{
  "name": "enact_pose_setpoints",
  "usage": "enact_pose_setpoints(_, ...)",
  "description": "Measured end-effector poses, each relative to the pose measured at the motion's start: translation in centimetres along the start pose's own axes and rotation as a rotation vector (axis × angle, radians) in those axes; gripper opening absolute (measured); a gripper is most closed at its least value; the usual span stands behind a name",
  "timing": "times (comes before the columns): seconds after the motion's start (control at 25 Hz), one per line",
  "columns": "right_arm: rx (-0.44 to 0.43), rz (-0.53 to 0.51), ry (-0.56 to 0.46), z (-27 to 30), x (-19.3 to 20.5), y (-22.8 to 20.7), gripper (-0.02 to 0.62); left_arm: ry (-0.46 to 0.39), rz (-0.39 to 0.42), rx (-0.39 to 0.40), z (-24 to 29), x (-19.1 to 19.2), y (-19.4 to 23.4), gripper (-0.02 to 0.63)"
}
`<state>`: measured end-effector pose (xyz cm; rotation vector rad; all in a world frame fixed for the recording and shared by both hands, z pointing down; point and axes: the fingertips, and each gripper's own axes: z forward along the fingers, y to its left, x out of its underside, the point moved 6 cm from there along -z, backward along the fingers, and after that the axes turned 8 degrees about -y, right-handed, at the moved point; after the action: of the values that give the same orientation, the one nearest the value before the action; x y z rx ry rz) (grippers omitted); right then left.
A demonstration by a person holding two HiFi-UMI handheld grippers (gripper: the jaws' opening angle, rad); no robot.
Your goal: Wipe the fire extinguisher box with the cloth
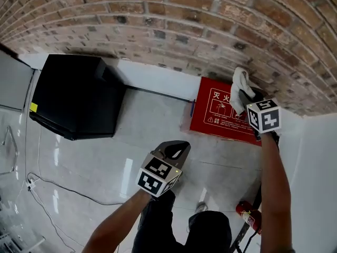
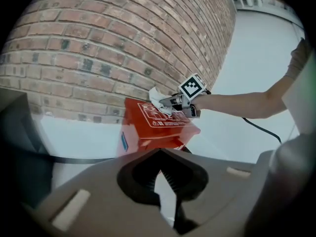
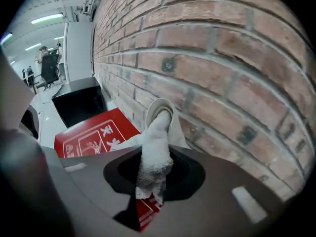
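The red fire extinguisher box (image 1: pixel 221 115) stands on the floor against the brick wall; it also shows as the red box (image 2: pixel 158 125) and the red box (image 3: pixel 94 135). My right gripper (image 1: pixel 243 96) is over its right top part, shut on a white cloth (image 1: pixel 239 86). The cloth (image 3: pixel 155 152) hangs bunched between the jaws, close to the bricks. My left gripper (image 1: pixel 176 151) hovers lower, short of the box, jaws shut with nothing in them. In the left gripper view the right gripper (image 2: pixel 175 102) rests the cloth (image 2: pixel 157 98) on the box lid.
A black cabinet (image 1: pixel 76 96) stands left of the box against the brick wall (image 1: pixel 174 20). A cable (image 1: pixel 58 186) trails over the glossy floor. A small red extinguisher (image 1: pixel 250 215) lies at the lower right near a white wall (image 1: pixel 316 167). A person's legs are below.
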<state>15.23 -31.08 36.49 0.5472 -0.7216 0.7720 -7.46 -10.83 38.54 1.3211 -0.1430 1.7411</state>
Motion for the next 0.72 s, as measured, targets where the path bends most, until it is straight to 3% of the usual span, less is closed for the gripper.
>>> enact_pose_setpoints(0.2, 0.118, 0.009, -0.005, -6.2, 6.7, -5.0, 0.098, 0.021, 0.068, 0.076, 5.0, 3.1, -4.2, 0.000)
enact_pose_setpoints(0.36, 0.108, 0.031, -0.058, -11.1, 11.7, -5.7, 0.098, 0.013, 0.122, 0.126, 8.2, 4.9, -7.8, 0.000)
enact_pose_setpoints(0.52, 0.091, 0.100, -0.209, -15.3, 15.7, -5.2, 0.098, -0.014, 0.221, 0.167, 11.0, 6.6, -9.7, 0.000)
enact_pose_setpoints(0.72, 0.131, 0.075, -0.430, -18.6, 19.5, -2.4, 0.098, -0.070, 0.248, 0.176, 13.9, 9.5, -10.0, 0.000)
